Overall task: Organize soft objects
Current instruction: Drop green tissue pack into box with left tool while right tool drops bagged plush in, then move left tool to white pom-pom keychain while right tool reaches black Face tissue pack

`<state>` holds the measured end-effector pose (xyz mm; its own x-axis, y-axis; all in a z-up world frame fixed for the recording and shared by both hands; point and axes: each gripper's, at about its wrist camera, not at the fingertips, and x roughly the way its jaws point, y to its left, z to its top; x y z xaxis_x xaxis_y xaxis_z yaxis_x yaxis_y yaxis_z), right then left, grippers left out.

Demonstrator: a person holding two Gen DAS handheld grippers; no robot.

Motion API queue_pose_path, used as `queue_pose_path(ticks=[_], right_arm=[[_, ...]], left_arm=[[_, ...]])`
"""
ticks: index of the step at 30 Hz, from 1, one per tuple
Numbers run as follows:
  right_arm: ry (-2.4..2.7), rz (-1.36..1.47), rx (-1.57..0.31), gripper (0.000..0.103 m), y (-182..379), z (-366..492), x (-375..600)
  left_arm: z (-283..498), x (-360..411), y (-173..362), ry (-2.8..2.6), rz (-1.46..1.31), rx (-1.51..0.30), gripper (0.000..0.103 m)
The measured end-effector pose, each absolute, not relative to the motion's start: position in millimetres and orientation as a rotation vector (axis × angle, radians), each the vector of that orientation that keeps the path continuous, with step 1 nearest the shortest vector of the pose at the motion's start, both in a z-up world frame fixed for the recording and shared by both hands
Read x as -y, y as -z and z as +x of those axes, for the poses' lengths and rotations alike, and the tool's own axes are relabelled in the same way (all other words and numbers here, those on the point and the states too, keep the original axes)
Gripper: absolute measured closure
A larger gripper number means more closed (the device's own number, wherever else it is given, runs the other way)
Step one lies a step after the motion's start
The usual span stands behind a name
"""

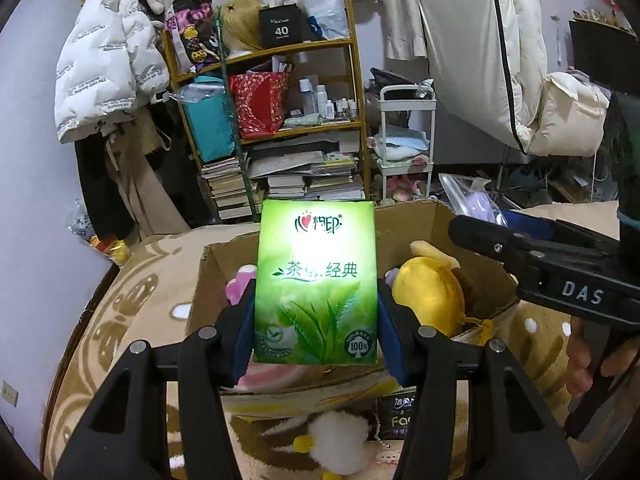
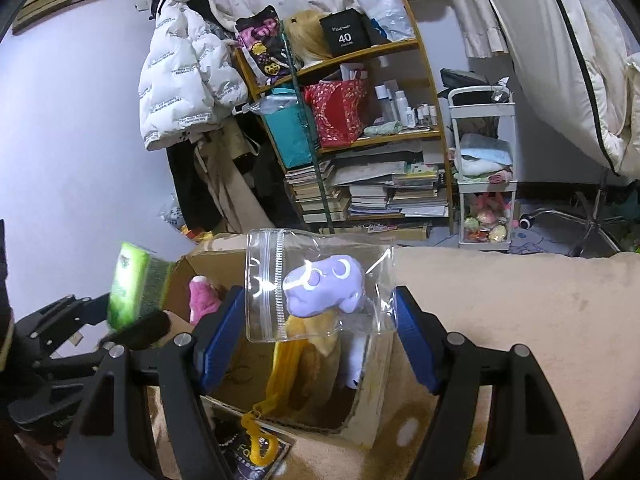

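Note:
My left gripper is shut on a green tissue pack, held upright above the near side of an open cardboard box. The pack also shows at the left of the right wrist view. My right gripper is shut on a clear zip bag with a purple soft toy inside, held over the same box. In the box lie a yellow plush and a pink plush. The right gripper shows from the side in the left wrist view.
The box stands on a beige patterned blanket. A white fluffy toy and a black packet lie in front of the box. A cluttered shelf and a white trolley stand behind.

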<state>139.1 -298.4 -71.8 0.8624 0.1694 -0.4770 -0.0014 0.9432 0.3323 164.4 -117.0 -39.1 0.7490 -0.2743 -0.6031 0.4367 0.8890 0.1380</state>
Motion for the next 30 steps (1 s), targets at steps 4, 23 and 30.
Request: queue_pose_path(ticks=[4,23,30], right_arm=[[-0.111,0.333,-0.524,0.024,70.6,139.0,295.3],[-0.139,0.353,-0.545,0.015,68.2,130.4,290.0],[-0.121,0.346,-0.530,0.003,53.2,112.1,288.9]], left_arm=[[168.5,117.5,45.2,0.403,0.270,-0.634,0.048],[148.1,78.7,33.6,0.274,0.254,-0.636,0.003],[136.1,63.7,24.7,0.235,0.248,-0.642,0.003]])
